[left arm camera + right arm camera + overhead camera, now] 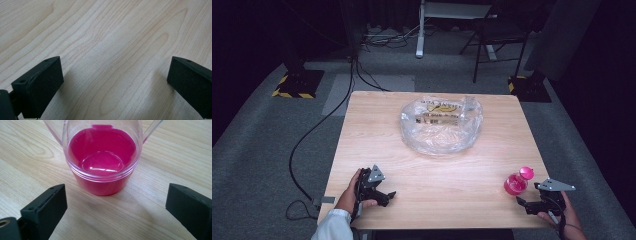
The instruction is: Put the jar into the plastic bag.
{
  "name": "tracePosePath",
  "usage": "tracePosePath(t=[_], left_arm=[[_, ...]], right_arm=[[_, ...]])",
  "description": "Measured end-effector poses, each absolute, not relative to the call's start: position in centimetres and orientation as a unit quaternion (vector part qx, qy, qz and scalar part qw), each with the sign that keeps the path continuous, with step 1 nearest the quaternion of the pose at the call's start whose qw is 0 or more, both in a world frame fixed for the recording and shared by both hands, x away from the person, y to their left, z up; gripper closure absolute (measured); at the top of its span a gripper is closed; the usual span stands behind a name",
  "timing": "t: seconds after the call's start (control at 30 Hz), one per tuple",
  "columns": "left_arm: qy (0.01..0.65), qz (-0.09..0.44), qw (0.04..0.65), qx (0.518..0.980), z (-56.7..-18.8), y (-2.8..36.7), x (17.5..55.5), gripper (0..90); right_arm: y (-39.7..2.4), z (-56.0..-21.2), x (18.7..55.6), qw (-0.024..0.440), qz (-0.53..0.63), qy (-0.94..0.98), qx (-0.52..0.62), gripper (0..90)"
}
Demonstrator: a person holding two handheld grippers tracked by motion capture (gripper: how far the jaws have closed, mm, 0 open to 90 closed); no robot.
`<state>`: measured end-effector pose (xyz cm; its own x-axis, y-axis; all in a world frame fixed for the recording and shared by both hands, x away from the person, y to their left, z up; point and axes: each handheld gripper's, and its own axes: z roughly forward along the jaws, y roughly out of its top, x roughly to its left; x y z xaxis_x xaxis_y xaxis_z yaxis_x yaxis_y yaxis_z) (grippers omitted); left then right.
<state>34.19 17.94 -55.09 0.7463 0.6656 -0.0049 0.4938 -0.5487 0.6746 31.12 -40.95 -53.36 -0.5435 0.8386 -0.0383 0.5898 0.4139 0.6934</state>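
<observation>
Pink bottle [516, 183] lies on its side at the table's [432, 175] near right edge, base toward right tool [529, 205]. Jaws spread wide, nothing between. Left tool [382, 194] also spread. Likely light, rigid, smooth plastic, prone to rolling; grip across the round body.

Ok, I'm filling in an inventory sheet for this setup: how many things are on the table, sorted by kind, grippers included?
Clear plastic bag: 1
Pink bottle: 1
Grippers: 2, the left gripper and the right gripper, both open with nothing between the jaws
Total: 4 on the wooden table
</observation>
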Motion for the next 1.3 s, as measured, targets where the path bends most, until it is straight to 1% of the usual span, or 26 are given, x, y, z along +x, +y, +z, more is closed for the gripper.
tracePosePath(t=[0.57,0.87,1.1,1.3], left_arm=[[0.333,0.127,0.339,0.871,-55.1,17.9,34.2,0.1],[0.333,0.127,0.339,0.871,-55.1,17.9,34.2,0.2],[0.333,0.127,0.339,0.871,-55.1,17.9,34.2,0.2],[0.333,0.127,0.339,0.871,-55.1,17.9,34.2,0.2]], right_arm=[[-41.1,-51.0,31.0,0.238,0.328,0.805,0.433,7.2],[-41.0,-49.3,31.0,0.268,0.356,0.783,0.433,12.0],[-40.2,-48.5,31.2,0.278,0.359,0.787,0.418,13.8],[-39.5,-47.8,31.4,0.286,0.369,0.786,0.406,17.0]])
